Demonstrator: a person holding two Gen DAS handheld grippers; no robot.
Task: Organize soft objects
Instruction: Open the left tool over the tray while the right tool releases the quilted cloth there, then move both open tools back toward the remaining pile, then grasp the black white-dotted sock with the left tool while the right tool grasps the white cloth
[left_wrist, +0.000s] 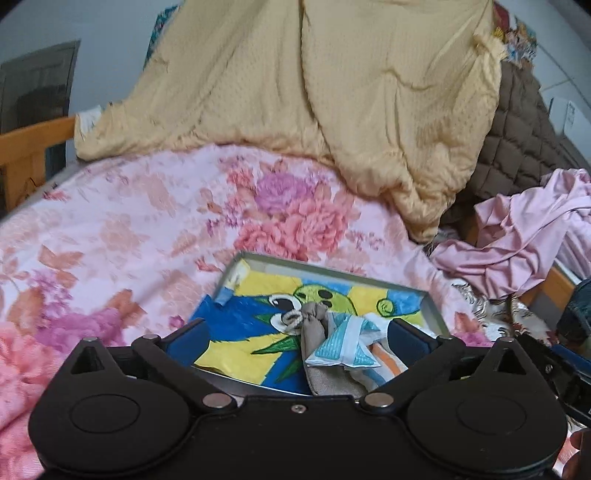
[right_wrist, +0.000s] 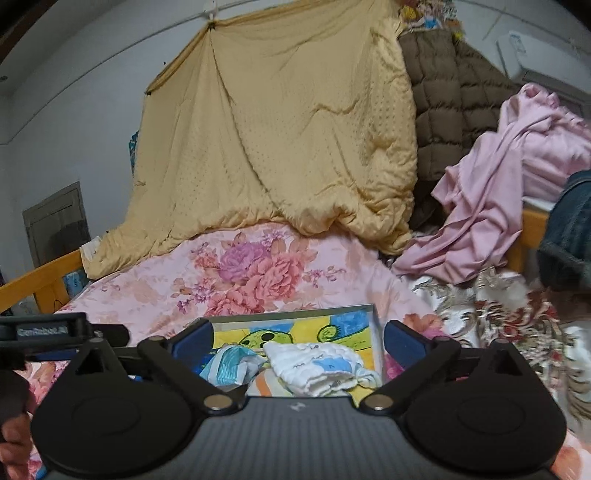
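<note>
A shallow grey metal tray (left_wrist: 334, 271) with a bright drawing of a green cartoon face inside lies flat on the pink flowered bedspread (left_wrist: 129, 229). It makes a good home for small soft things, because its low walls stop them from sliding off onto the bed.

Some soft things are already in it. A knotted beige stocking (left_wrist: 314, 321) lies in the middle, and a blue and white folded cloth (left_wrist: 341, 347) rests against it. On the other side sits a small white baby cloth with blue patches (right_wrist: 317, 365), beside a blue striped rolled sock (right_wrist: 231, 365).

The left gripper (left_wrist: 295, 334) hovers low over the tray with its blue fingers spread wide on both sides of the stocking, holding nothing. The right gripper (right_wrist: 299, 338) is spread wide too, empty, above the white cloth.

I think they are ready to tidy the pile.

A big yellow quilt (right_wrist: 280, 129) hangs behind, and a crumpled pink sheet (right_wrist: 491, 206) waits nearby.
</note>
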